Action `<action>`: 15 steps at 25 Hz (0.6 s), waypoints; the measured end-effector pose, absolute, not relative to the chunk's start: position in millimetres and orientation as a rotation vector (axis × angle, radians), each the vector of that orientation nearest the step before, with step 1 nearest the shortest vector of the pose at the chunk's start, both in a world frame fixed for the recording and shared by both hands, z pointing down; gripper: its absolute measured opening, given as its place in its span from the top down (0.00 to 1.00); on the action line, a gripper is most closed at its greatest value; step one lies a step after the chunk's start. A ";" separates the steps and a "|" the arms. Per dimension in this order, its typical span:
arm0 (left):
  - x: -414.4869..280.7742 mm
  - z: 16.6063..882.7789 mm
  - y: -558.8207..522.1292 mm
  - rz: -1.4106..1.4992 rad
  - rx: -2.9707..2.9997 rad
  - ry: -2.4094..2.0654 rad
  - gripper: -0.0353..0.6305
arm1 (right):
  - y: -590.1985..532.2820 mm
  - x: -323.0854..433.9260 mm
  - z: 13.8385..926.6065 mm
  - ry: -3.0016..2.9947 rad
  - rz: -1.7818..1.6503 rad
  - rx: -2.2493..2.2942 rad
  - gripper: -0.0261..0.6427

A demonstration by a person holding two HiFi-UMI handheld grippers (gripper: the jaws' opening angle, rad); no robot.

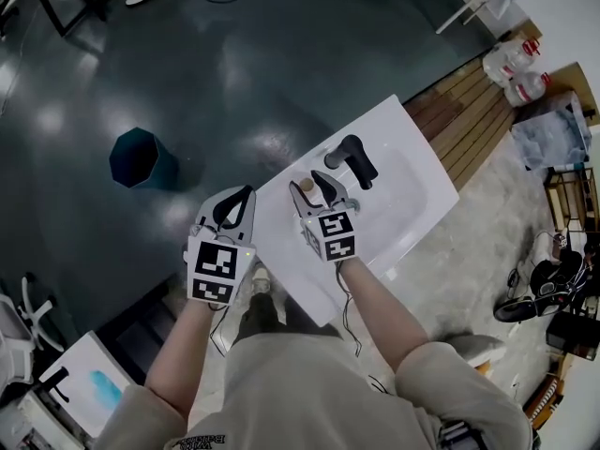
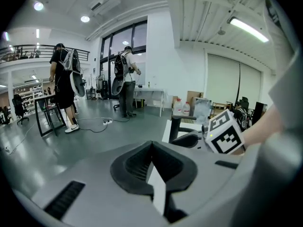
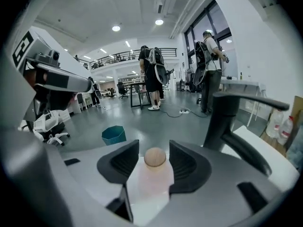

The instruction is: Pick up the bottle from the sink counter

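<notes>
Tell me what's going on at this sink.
A person holds a gripper in each hand at the white sink counter. The right gripper has its jaws open on either side of a pale bottle with a round tan cap, beside the black faucet, not gripping it yet. The left gripper hangs off the counter's edge, jaws shut and empty.

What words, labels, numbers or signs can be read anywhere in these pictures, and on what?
No text can be read.
Marker cubes: black-and-white square patterns only, no letters or numbers.
Shirt print: dark lettering, too small and blurred to read.
Bottle: no label shows.
</notes>
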State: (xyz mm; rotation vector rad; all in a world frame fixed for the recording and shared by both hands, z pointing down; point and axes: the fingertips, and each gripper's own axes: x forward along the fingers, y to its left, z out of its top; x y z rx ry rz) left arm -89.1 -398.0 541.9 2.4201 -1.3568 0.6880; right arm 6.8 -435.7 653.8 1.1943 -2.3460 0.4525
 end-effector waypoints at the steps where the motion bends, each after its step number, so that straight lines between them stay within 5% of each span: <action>1: -88.6 547.5 -396.7 0.695 2.414 -1.347 0.94 | -436.5 6.6 660.0 -2.335 0.456 1.190 0.72; 15: -99.1 571.1 -381.3 0.737 2.371 -1.319 0.94 | -440.6 3.7 686.8 -2.258 0.390 1.181 0.80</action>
